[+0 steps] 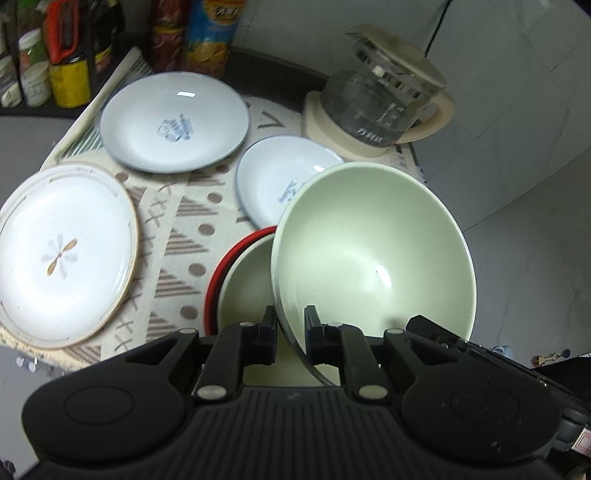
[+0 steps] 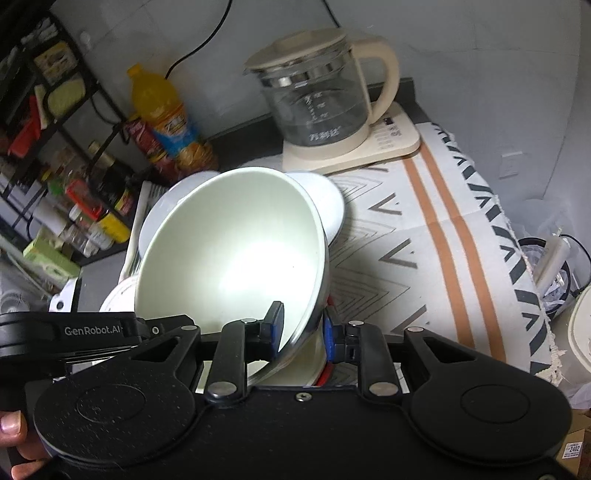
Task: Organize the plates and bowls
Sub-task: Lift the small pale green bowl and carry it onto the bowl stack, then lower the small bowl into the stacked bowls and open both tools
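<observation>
A pale green bowl [image 1: 373,254] is tilted and held by its rim. My left gripper [image 1: 290,323] is shut on its near rim, and my right gripper [image 2: 303,326] is shut on the same bowl [image 2: 229,251] from the other side. Under it sits a red-rimmed bowl [image 1: 243,280] with a pale inside. A white flower plate [image 1: 62,254] lies at the left. A large blue-rimmed plate [image 1: 173,122] lies behind it. A small blue-rimmed plate [image 1: 273,177] is partly hidden by the green bowl.
A glass kettle on a cream base [image 1: 376,92] [image 2: 321,99] stands at the back. Bottles and snack cans [image 1: 210,33] line the back left. A patterned cloth [image 2: 424,240] covers the counter. A shelf of jars [image 2: 55,177] stands left.
</observation>
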A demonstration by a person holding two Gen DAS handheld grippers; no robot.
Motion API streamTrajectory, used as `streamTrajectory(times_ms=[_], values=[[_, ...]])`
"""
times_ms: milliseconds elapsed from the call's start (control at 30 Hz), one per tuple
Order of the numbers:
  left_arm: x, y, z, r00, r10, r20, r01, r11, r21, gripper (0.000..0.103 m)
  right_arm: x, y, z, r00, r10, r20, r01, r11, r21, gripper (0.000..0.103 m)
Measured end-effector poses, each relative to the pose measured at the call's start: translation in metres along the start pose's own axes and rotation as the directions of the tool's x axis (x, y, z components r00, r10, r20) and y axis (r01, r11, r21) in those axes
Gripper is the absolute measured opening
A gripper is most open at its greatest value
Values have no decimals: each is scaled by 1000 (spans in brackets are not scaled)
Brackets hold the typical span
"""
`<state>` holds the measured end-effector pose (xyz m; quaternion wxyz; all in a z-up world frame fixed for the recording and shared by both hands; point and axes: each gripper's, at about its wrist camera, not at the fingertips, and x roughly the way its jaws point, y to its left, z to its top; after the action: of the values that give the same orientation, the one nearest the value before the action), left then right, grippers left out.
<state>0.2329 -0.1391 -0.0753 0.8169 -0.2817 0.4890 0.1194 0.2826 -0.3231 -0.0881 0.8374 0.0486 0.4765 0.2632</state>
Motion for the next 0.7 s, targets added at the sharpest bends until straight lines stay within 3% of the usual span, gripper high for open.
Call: streamTrajectory(times_ms=[500,700], values=[[22,19,-15,996,-11,-87,7,999,-48,14,21,0,-10,999,-29,-45,30,999,20,18],[17,22,-11,997,2,-79,-7,998,-56,15,28,-1,-9,998,-35,-57,36,999,19,17]])
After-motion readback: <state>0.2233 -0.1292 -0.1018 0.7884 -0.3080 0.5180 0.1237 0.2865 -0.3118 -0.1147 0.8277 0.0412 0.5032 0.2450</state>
